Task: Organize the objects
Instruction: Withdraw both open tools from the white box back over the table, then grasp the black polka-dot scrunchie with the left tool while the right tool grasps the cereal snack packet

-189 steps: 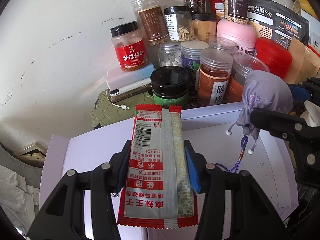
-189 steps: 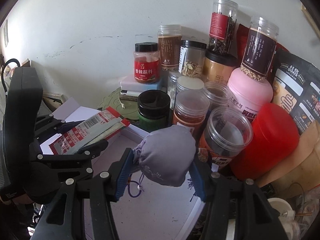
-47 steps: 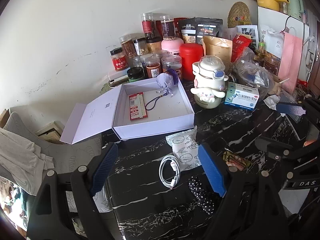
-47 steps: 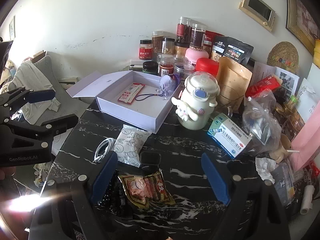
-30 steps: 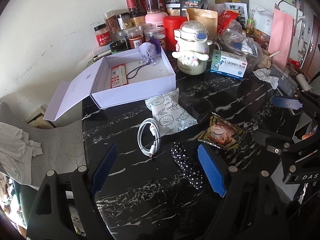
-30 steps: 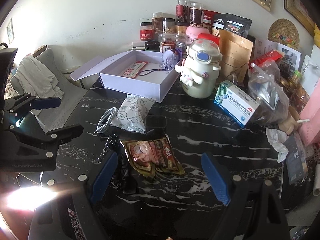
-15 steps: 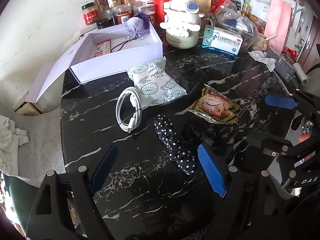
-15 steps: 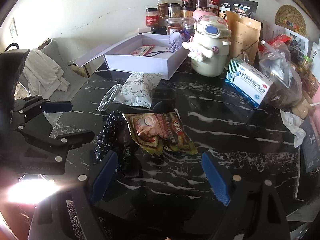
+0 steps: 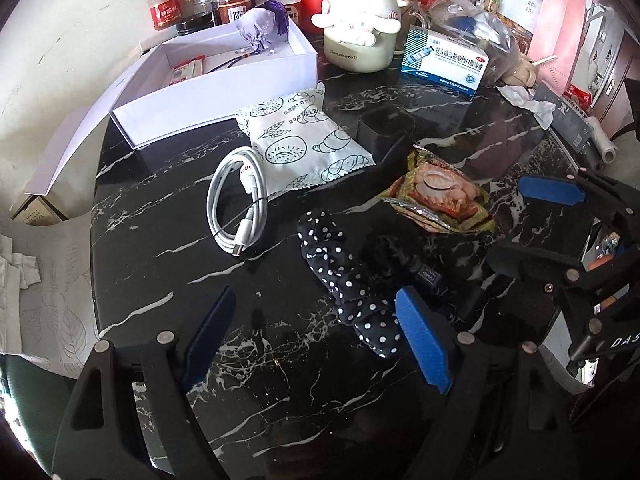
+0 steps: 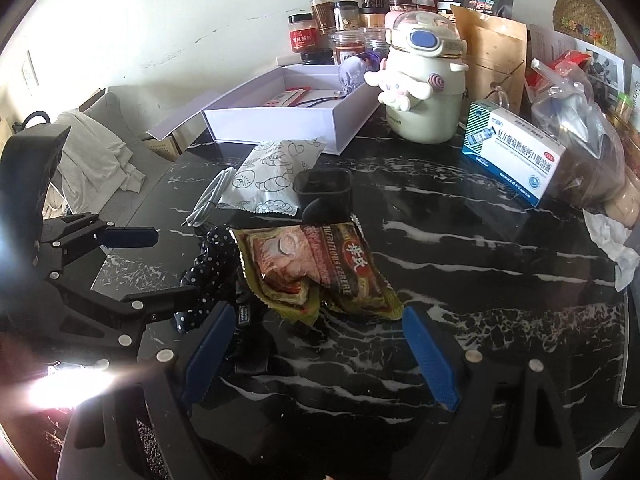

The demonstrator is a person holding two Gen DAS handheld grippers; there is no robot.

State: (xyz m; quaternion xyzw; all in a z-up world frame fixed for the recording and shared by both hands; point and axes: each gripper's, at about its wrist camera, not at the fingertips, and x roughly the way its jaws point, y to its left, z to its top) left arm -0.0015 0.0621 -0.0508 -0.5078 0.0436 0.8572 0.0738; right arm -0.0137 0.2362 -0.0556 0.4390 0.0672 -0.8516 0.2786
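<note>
Black marble table (image 9: 168,248) underfoot. Far left, spice jars (image 10: 340,28) clustered against wall. Cream character jug (image 10: 424,92) beside them. Blue-white medicine box (image 10: 516,160) right. Crumpled tissue (image 10: 612,240) far right. Grey cloth (image 10: 96,160) left, off table.

one white box (image 9: 224,92), two snack packets (image 9: 304,148) (image 9: 440,196) — one cable (image 9: 240,208), one medicine carton (image 9: 444,62).

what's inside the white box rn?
Inside the white box: a purple drawstring pouch in the far corner, its cord trailing across the floor, and a red snack packet. The near wall hides part of the floor.
</note>
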